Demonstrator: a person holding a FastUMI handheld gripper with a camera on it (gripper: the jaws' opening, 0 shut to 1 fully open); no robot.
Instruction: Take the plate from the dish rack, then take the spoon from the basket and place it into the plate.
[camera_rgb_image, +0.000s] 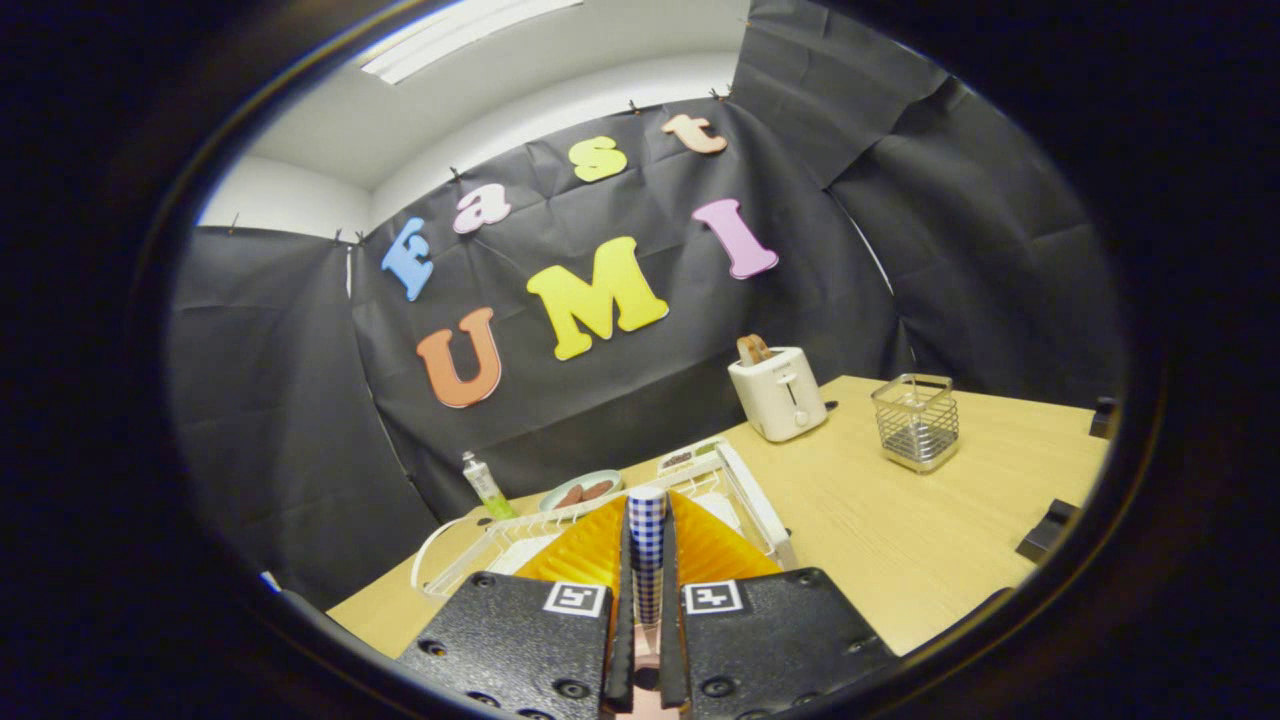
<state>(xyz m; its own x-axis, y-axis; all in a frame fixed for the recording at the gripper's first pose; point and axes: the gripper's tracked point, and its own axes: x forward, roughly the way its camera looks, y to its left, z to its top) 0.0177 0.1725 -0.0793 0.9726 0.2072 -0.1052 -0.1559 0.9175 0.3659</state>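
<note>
— What has your tool (647, 560) got?

— My tool is nearly closed, both fingers pinching the rim of the orange ribbed plate (585, 550), which stands on edge in the white wire dish rack (745, 485) just ahead of me. A blue-and-white checked strip runs up between the fingers; I cannot tell what it belongs to.

— How would you lift it well?

— I judge straight up along the slots, keeping the grip firm, since the fluted surface looks smooth and could slip or catch a wire.

— And the spoon?

— Presumably in the square metal mesh basket (915, 422) well across the pale wooden table (900, 530), beside the cream toaster (778, 392). I cannot make it out.
</note>
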